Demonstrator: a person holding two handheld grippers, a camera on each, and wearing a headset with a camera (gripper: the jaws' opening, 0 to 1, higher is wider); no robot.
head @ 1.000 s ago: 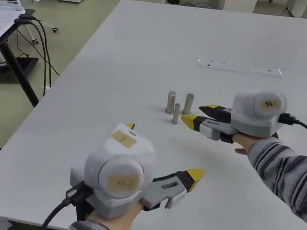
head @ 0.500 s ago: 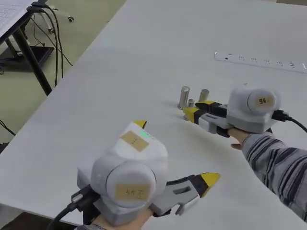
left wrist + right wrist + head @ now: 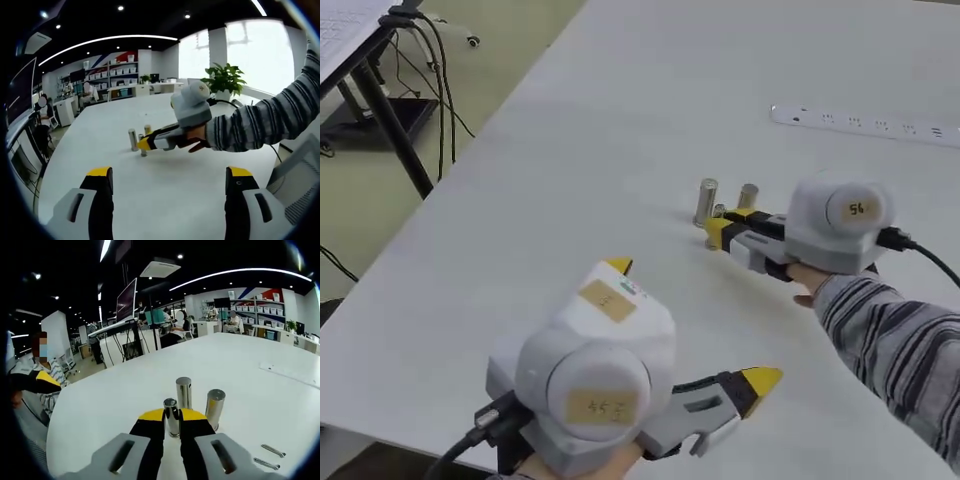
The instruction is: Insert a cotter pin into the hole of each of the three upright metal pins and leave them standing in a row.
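- The three metal pins are seen upright on the white table (image 3: 570, 150), gathered in a tight cluster rather than a row.
- The short pin (image 3: 171, 419) is the nearest of the three. The tall pin (image 3: 183, 390) stands just behind it, and the third pin (image 3: 215, 407) stands to the right of the tall one.
- The right gripper (image 3: 719, 233) is held low over the table, reaching in from the right, its yellow tips at the cluster.
- In the right gripper view, its jaws are pressed in on the short pin, with one yellow tip on each side of it.
- The tall pin and the third pin are left free, just beyond the tips.
- Two cotter pins (image 3: 270, 455) are seen flat on the table in the right gripper view, to the right of the cluster and apart from it. Nothing is seen inserted in the pins.
- The left gripper (image 3: 169, 172) is held at the near edge of the table, well apart from the pins, its jaws spread wide with nothing between them.
- A striped sleeve (image 3: 890, 340) is seen behind the right gripper.
- A white power strip (image 3: 865, 125) lies on the far right of the table, well apart from the pins.
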